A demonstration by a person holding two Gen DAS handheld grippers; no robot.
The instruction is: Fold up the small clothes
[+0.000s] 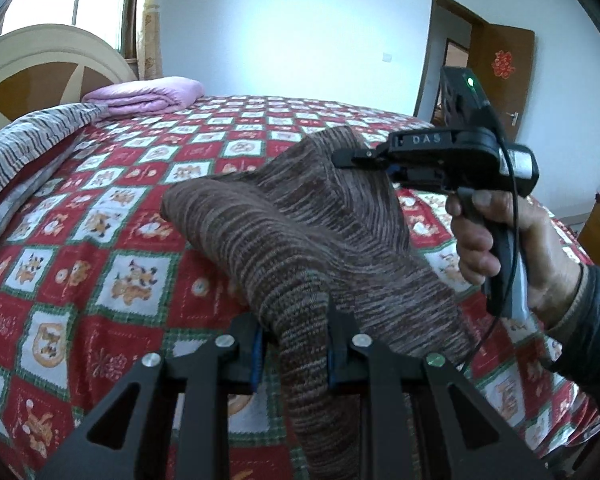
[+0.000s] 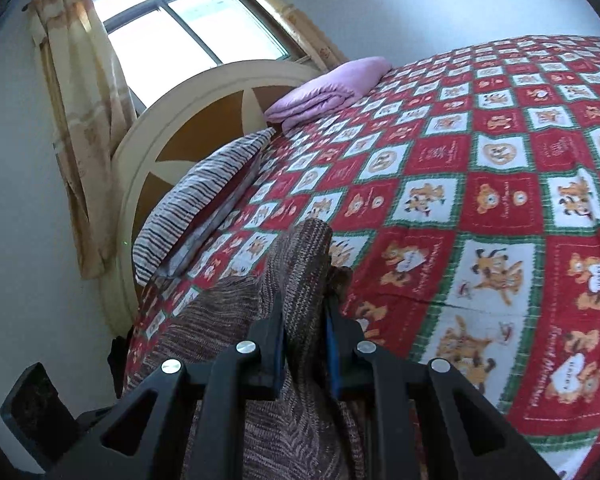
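Clearly both grippers have the brown striped knit garment pinched: the left gripper clamps a bunched fold of it between its blue pads, and the right gripper, carried in the person's hand, is closed on another edge, so the cloth hangs lifted between them over the red checked bedspread. The main risk, as I judge it, is the thick knit sliding out of one narrow pinch if the two hands pull apart, which would drop that side and leave a crooked fold. Slack cloth drooping below could also tuck under itself when laid down. Around it, a striped pillow and a folded pink blanket lie near the headboard, well apart; nothing on the bedspread blocks the landing spot.
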